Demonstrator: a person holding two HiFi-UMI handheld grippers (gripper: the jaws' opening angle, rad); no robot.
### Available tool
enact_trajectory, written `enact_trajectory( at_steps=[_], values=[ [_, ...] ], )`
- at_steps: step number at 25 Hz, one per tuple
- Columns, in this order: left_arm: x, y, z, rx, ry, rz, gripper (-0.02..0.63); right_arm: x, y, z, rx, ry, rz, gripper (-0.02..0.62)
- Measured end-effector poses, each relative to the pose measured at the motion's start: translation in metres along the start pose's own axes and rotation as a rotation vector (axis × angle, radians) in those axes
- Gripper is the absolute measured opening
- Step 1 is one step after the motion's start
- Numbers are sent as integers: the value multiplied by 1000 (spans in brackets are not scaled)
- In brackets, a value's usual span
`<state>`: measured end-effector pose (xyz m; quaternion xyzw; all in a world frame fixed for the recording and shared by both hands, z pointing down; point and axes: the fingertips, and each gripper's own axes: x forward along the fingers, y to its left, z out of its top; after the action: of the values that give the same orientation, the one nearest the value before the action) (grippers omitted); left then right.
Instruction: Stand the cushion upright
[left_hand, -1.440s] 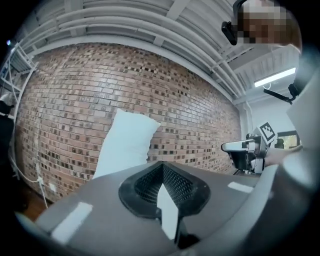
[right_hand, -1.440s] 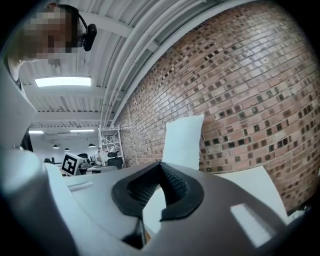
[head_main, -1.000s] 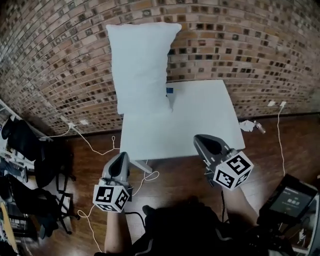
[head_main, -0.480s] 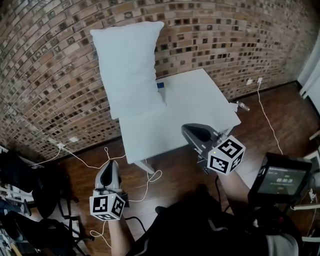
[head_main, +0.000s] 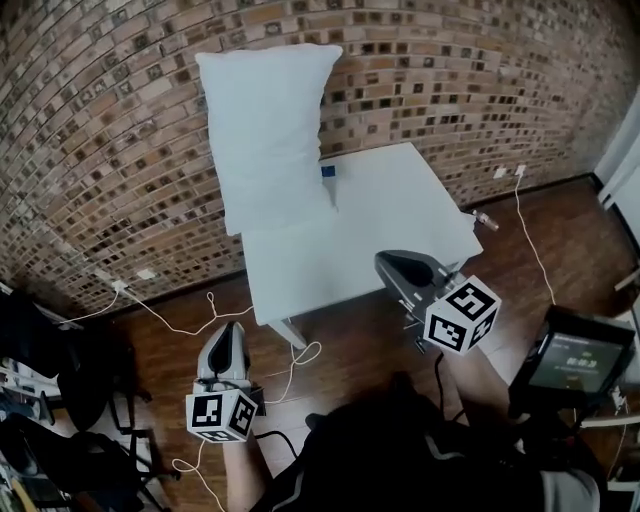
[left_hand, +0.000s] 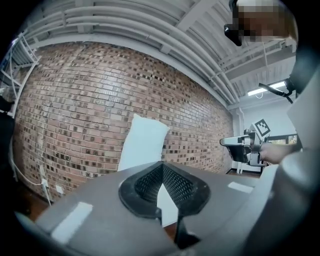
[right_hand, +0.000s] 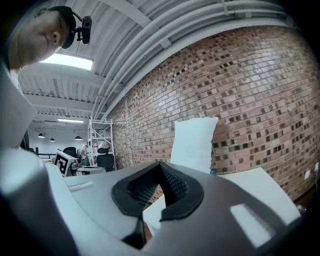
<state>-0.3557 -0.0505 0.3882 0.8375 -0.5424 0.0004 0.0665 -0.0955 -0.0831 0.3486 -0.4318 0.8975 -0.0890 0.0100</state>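
The white cushion (head_main: 266, 135) stands upright on the far left of the white table (head_main: 380, 225), leaning against the brick wall. It also shows in the left gripper view as the cushion (left_hand: 142, 145) and in the right gripper view as the cushion (right_hand: 192, 142). My left gripper (head_main: 228, 340) hangs over the floor, well short of the table, shut and empty. My right gripper (head_main: 405, 268) hovers near the table's front right edge, also shut with nothing in it. Both point level toward the wall.
A small blue object (head_main: 327, 171) lies on the table beside the cushion's base. White cables (head_main: 215, 305) trail across the wooden floor. Dark chairs (head_main: 60, 360) stand at the left. A screen on a stand (head_main: 580, 360) is at the right.
Both grippers drew back from the table toward the person; the left one now sits farther from the table's edge. The view shifted. The cushion has stayed upright against the wall.
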Motion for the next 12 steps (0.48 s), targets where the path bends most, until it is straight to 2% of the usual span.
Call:
enact_trajectory(
  at_steps=[12],
  values=[
    [18, -25, -2, 8, -21, 17, 3, -9, -22, 3, -28, -8, 25, 6]
  ],
)
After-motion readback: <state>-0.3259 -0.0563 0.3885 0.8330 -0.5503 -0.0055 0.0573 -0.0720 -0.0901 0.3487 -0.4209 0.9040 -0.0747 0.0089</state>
